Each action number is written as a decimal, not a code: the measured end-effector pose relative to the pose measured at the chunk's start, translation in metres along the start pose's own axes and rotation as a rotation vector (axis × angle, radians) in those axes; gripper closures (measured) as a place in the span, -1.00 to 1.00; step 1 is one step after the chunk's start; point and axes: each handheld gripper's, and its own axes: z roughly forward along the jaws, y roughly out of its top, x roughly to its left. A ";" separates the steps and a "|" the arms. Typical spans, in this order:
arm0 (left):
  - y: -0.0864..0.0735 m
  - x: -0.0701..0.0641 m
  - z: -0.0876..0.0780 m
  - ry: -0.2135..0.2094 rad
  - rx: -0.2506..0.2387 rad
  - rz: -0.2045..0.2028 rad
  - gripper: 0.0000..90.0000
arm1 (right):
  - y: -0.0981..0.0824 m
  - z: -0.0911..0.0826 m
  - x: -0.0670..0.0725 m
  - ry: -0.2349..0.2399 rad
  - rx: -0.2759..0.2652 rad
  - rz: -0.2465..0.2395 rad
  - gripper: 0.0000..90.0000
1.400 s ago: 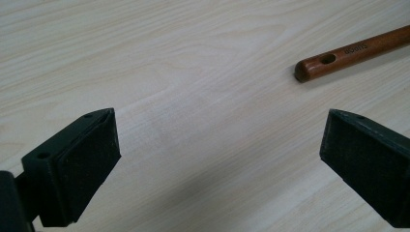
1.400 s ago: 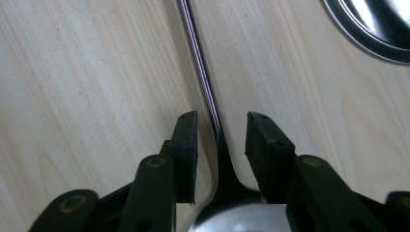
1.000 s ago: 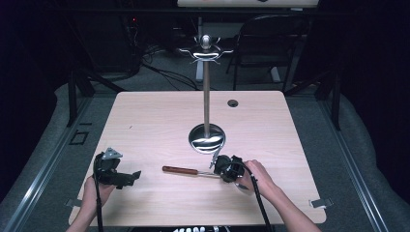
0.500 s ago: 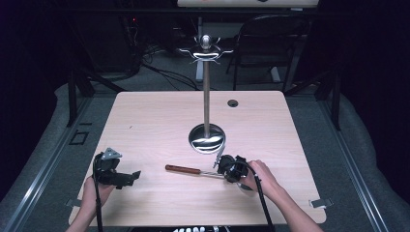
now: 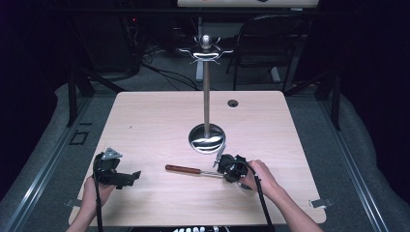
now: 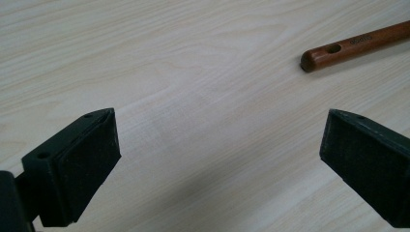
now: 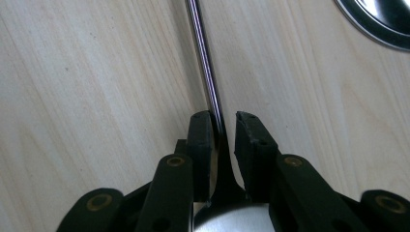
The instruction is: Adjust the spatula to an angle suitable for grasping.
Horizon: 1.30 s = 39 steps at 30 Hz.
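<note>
A utensil with a brown wooden handle (image 5: 183, 169) and a thin metal shaft (image 7: 203, 58) lies on the light wooden table (image 5: 154, 125), in front of a tall metal stand (image 5: 206, 96). My right gripper (image 5: 220, 169) is shut on the shaft near the utensil's silver bowl end (image 7: 232, 220); in the right gripper view (image 7: 223, 128) the jaws sit close on either side of it. My left gripper (image 5: 134, 176) rests at the table's front left, open, with bare table between its wide-apart jaws (image 6: 217, 159). The handle's end (image 6: 358, 46) shows to its upper right.
The stand's round mirror-like base (image 5: 207, 137) sits just behind the right gripper, and its hooked top (image 5: 206, 48) rises over the table's far half. A small dark grommet hole (image 5: 233, 103) is at the back right. A chair (image 5: 270, 38) stands beyond the table.
The right gripper and the utensil have shifted slightly to the right together. The left gripper has stayed in place.
</note>
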 end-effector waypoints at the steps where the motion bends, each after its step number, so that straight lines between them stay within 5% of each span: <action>1: 0.000 0.000 0.000 0.000 0.000 0.000 -0.99 | 0.000 0.000 0.000 0.000 0.000 0.000 0.71; 9: 0.000 0.000 -0.001 -0.001 -0.001 0.000 -0.99 | -0.001 0.002 0.002 -0.019 0.030 -0.030 0.86; 39: 0.000 0.000 0.000 -0.001 -0.008 -0.003 -0.98 | -0.047 -0.011 -0.015 0.020 0.100 0.068 0.85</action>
